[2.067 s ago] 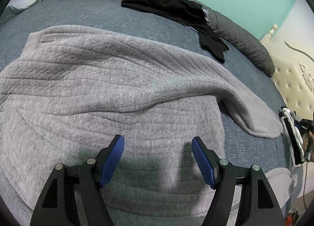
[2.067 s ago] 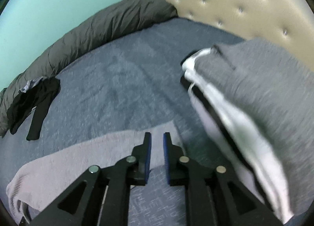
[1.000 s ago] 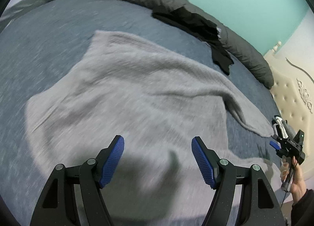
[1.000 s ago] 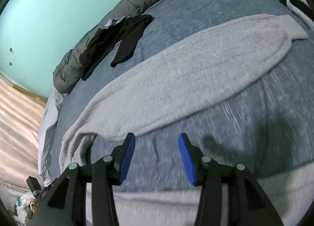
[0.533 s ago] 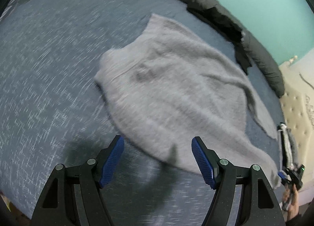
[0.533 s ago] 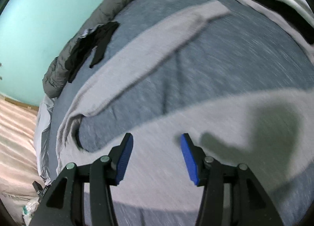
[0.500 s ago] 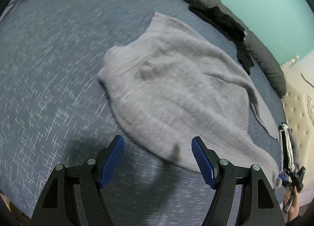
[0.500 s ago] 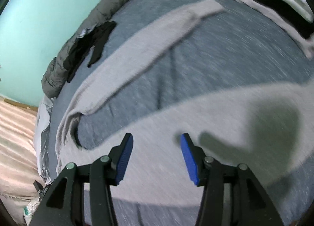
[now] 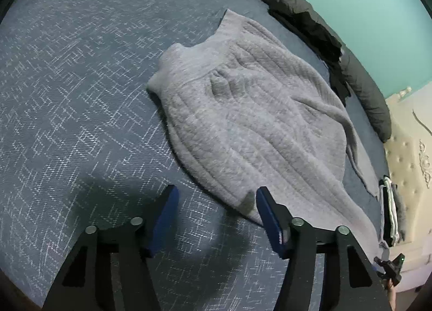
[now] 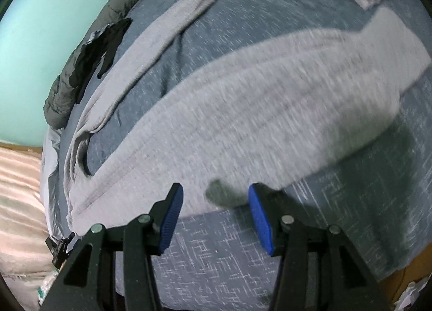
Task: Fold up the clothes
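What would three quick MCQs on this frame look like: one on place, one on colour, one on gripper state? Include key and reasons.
1. Where does the grey sweater lie?
A. Spread flat on the blue bedspread
B. Hanging over the headboard
C. Lifted in a gripper

2. What colour is the garment draped on the rolled dark grey duvet by the wall?
A. Red
B. Black
C. White

3. What is between the pads of the left gripper?
A. A clamped sleeve
B. The sweater's collar
C. Nothing gripped; only bedspread and the sweater's edge lie below

Key: 1 A, the sweater lies spread on the bedspread in both wrist views. 2 B, the black garment lies on the duvet. 3 C, the jaws are closing but the pads press on no cloth; the right gripper is likewise open above a sleeve.
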Tool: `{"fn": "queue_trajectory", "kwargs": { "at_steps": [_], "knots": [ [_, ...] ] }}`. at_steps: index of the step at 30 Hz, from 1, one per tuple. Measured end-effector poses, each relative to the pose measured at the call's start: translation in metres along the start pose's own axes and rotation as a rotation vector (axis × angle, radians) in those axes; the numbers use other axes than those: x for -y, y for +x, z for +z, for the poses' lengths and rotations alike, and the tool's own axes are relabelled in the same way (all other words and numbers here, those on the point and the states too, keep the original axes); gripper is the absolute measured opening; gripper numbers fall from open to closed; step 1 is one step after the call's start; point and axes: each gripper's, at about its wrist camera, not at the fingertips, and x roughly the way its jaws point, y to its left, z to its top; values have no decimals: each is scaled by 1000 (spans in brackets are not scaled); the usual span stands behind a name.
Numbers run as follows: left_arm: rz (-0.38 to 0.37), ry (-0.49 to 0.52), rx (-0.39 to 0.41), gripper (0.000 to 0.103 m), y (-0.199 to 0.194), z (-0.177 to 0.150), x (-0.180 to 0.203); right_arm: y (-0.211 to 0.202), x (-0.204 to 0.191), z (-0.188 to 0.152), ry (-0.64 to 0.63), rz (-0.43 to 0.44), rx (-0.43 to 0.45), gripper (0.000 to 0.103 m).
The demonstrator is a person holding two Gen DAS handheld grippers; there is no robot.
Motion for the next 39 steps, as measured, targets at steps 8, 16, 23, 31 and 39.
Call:
{"fn": "queue_trajectory", "kwargs": {
  "at_steps": [8,16,23,31,39],
  "knots": [
    [-8,-34,30,59,1,3,-10,-3,10,-7,47,23,6,51],
    [-3,-32,40,32,8,15,-10,-3,24,-5,101,55,40,51],
    [-21,5,44,8,8,22,-8,-6,30,4,120,66,76,42],
    [-38,39,101,5,-30,26,4,-29,29,6,94,85,143,4],
    [-61,32,140,5,-72,14,-2,-60,16,6,33,105,155,3]
  ]
}}
